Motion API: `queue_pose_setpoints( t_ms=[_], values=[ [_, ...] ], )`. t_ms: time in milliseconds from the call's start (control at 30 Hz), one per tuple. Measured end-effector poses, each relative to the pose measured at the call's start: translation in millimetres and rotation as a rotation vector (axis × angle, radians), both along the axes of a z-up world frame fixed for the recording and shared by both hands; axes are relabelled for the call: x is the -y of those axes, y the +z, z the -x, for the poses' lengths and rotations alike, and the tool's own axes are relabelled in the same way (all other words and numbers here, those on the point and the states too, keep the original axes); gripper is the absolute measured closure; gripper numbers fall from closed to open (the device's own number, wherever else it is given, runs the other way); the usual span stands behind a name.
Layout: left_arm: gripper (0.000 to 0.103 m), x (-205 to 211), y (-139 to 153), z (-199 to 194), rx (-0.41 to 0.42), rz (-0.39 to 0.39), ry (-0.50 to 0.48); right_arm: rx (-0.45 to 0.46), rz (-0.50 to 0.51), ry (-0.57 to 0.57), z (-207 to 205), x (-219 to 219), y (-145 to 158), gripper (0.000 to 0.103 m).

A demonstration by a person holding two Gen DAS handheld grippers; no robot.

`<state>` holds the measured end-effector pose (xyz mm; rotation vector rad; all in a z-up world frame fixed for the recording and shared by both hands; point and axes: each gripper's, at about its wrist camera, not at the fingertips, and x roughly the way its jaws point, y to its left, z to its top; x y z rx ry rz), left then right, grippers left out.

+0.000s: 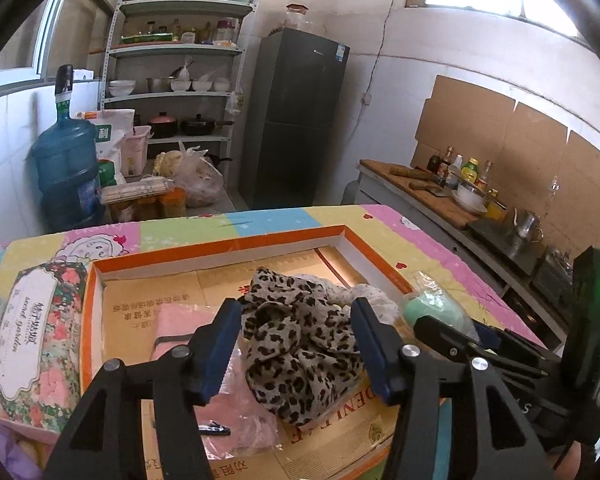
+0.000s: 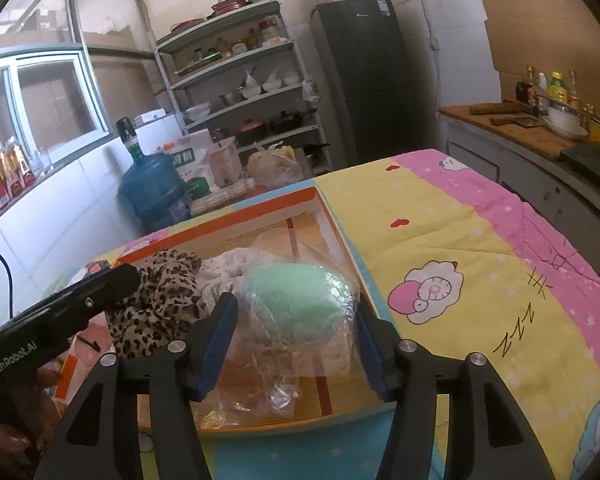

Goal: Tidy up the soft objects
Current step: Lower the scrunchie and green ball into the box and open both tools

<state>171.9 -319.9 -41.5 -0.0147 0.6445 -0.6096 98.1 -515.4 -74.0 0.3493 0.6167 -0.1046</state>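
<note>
A shallow cardboard box with an orange rim point(image 1: 220, 244) lies on a colourful quilt point(image 2: 460, 240). A leopard-print cloth point(image 1: 296, 372) lies crumpled in it, between the fingers of my left gripper point(image 1: 296, 344), which is open; the blue pads stand clear of the cloth. A pale green soft object in a clear plastic bag point(image 2: 300, 304) rests at the box's right side between the spread fingers of my right gripper point(image 2: 296, 336), also open. A white patterned cloth point(image 2: 228, 268) lies behind the two, and a pink item in plastic point(image 1: 180, 328) lies left of the leopard cloth.
A flower-printed tissue pack point(image 1: 36, 340) lies left of the box. Beyond the quilt are a blue water jug point(image 1: 66, 168), a metal shelf with bowls and pots point(image 1: 172, 92), a dark fridge point(image 1: 296, 120), and a counter with bottles point(image 1: 452, 184) to the right.
</note>
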Motion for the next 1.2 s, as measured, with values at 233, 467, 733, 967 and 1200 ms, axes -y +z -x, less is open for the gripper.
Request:
queue_pose_setpoints(
  t_ms=[233,467,733,967,1200],
  values=[
    [0.046,-7.3,7.4,5.8,0.014,0.021,0.011,0.0,0.017,-0.028,3.2,-0.2,2.6,0.028],
    [0.046,-15.7,15.8,16.9,0.035,0.027,0.014,0.013,0.021,-0.055,14.4,-1.9,8.0,0.028],
    [0.042,-25.7,24.8,30.5,0.061,0.018,0.017,0.037,0.022,-0.043,26.7,-13.7,18.9,0.028],
    [0.038,-43.6,34.1,44.1,0.081,0.023,0.038,0.058,0.027,-0.027,35.5,-31.0,29.3,0.028],
    [0.038,-62.2,43.3,59.6,0.105,0.018,0.058,0.082,0.052,-0.024,47.6,-51.4,43.2,0.028]
  ],
)
